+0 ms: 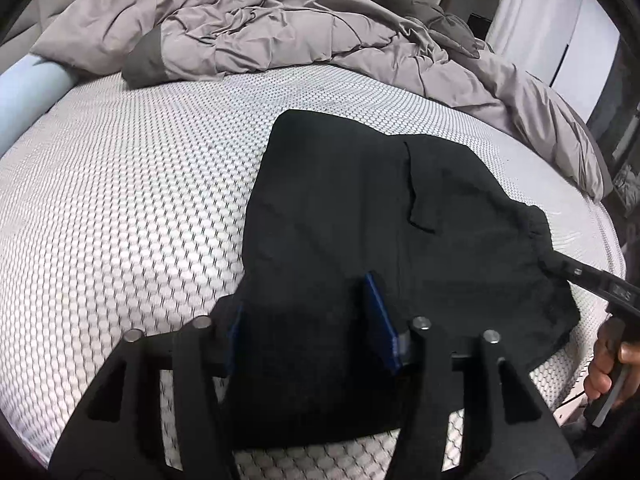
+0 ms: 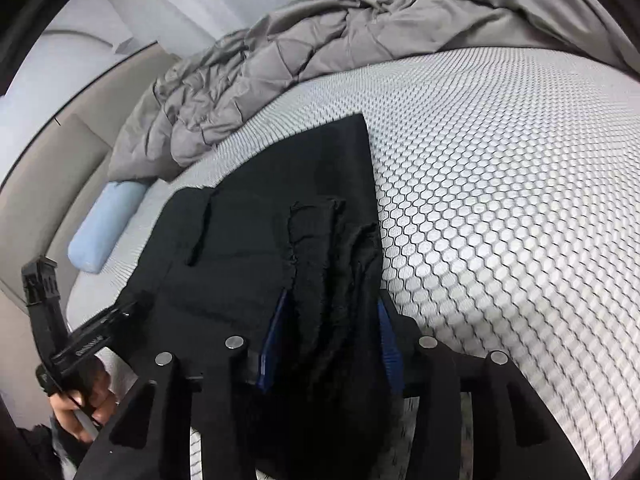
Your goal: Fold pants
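Both fingers [image 1: 308, 320] [image 2: 332, 340] straddle black pants [image 1: 360, 200], grip unclear, long axis running away across mattress [image 1: 120, 200].

A white mattress cover with a grey honeycomb print [image 1: 120, 184] spreads wide. A crumpled grey quilted comforter [image 1: 256, 28] is heaped along its far side, and a pale blue cylindrical bolster pillow [image 2: 106, 226] lies at the mattress edge just beside the comforter.

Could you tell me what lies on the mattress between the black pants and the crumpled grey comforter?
Nothing: between the black pants and the grey comforter only bare honeycomb-patterned mattress shows, clearest in the left wrist view.
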`<act>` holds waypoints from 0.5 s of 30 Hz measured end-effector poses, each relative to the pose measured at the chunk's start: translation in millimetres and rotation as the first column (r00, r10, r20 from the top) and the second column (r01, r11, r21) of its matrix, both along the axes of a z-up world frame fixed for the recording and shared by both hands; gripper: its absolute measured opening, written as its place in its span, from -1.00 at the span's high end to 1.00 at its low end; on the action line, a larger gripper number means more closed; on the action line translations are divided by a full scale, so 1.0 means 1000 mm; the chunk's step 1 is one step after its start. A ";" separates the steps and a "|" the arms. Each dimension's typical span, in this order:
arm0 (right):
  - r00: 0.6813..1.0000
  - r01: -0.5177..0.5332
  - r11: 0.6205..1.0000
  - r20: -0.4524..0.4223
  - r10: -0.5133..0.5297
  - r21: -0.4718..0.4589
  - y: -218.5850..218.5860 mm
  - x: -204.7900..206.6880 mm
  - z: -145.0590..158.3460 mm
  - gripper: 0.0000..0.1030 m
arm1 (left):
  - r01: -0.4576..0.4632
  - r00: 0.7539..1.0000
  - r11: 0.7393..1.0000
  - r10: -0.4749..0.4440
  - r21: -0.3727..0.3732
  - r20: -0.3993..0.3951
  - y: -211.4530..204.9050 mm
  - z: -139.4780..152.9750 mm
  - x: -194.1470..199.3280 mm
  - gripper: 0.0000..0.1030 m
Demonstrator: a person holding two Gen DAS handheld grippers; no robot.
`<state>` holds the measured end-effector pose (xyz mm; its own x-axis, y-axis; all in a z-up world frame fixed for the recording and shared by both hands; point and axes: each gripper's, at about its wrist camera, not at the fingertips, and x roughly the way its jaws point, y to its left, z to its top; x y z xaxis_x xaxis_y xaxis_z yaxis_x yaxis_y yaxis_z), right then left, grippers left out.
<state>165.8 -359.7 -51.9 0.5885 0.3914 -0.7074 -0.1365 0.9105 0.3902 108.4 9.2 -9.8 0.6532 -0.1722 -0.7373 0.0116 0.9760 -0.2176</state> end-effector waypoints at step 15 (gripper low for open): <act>0.988 -0.148 0.969 0.024 0.155 -0.196 0.020 -0.046 0.002 0.07 | 0.043 0.998 0.996 -0.047 0.082 0.041 -0.008 0.001 -0.046 -0.43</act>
<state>119.5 -339.5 -50.1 0.5616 0.3368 -0.7558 -0.2905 0.9355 0.2010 62.8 1.5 -8.5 0.6776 -0.1430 -0.7214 0.0636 0.9886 -0.1362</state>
